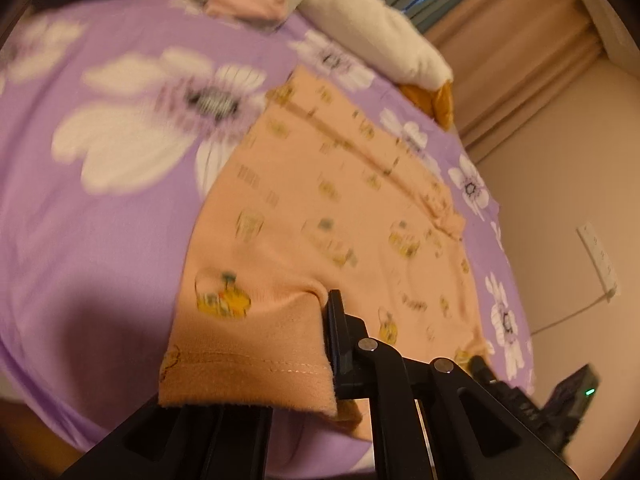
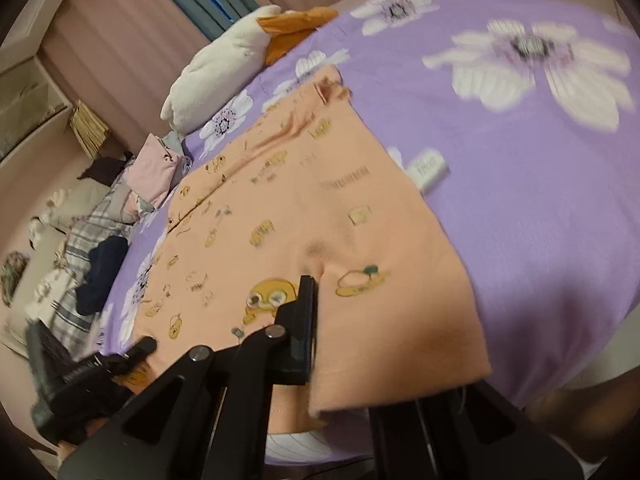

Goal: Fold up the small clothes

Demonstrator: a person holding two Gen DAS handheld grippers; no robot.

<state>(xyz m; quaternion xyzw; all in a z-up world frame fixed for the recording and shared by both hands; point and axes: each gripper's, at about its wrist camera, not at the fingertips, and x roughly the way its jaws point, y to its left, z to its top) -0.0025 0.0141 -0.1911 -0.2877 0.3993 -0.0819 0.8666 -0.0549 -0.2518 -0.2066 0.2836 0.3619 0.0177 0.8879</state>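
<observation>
A purple bedspread [image 1: 100, 208] printed with big white flowers covered the whole bed and served as the work surface. On it lay the peach garment [image 1: 320, 208], patterned with small yellow cartoon figures, spread mostly flat with its far end reaching toward the bedspread's curtain side, where a seam ran along it. A white plush toy [image 1: 380, 36] with orange parts rested on the bedspread beyond the garment, near the beige curtains. In the right wrist view a heap of other clothes [image 2: 100, 240], plaid, pink and dark blue, sat off the bedspread's left edge. A small white tag [image 2: 428, 170] stuck out from under the garment's right edge onto the bedspread.

The left gripper [image 1: 320, 344] was closed on the garment's near hem, the stitched edge draped over one finger and hiding it. The right gripper [image 2: 316, 320] likewise pinched the near edge of the garment, fabric bunching at the fingertip and folding over the other finger. Both views were motion-blurred
</observation>
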